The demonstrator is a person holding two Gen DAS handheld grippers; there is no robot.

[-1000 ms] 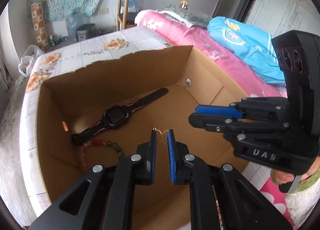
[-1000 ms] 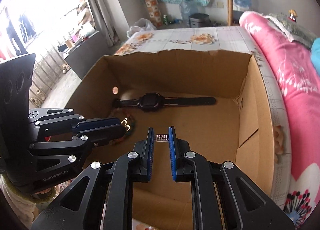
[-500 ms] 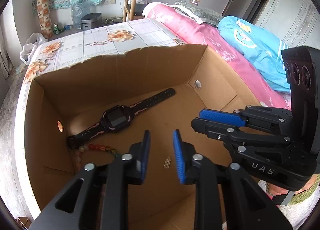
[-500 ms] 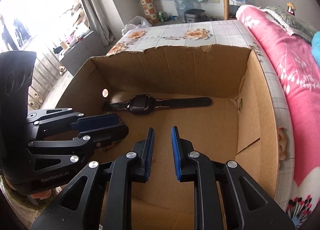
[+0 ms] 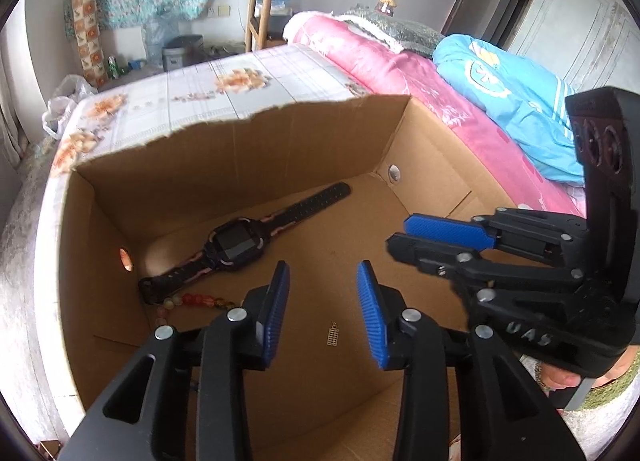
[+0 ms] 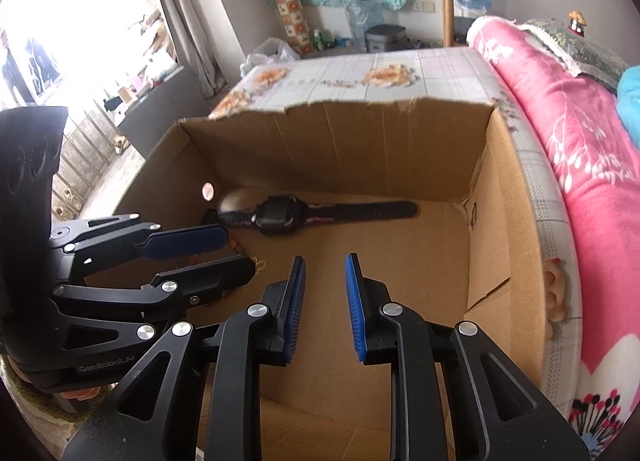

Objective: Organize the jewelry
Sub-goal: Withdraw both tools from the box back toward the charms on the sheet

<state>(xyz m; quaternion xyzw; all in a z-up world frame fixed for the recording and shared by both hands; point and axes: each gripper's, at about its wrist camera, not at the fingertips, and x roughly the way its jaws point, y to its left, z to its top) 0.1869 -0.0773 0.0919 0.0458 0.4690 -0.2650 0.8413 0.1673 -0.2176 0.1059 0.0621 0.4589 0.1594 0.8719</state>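
Note:
An open cardboard box (image 5: 240,149) holds a black wristwatch (image 5: 240,245), a string of coloured beads (image 5: 192,301) and a tiny gold earring charm (image 5: 333,335) that lies loose on the floor. My left gripper (image 5: 322,273) hangs over the box above the charm; its jaws are opening and nothing is between them. My right gripper (image 6: 325,261) is also over the box, open and empty. Each gripper shows in the other's view, the right gripper (image 5: 400,235) at the right and the left gripper (image 6: 238,253) at the left. The watch (image 6: 280,213) lies along the far wall.
The box sits on a bed with a floral sheet (image 5: 208,89). Pink (image 5: 400,73) and blue (image 5: 512,101) quilts are piled to the right. The box walls (image 6: 496,221) rise around both grippers. A person's hand (image 5: 560,377) shows under the right gripper.
Both grippers were shut on the small gold earring a second ago. Both have let go and spread their jaws, and the charm has dropped to the box floor.

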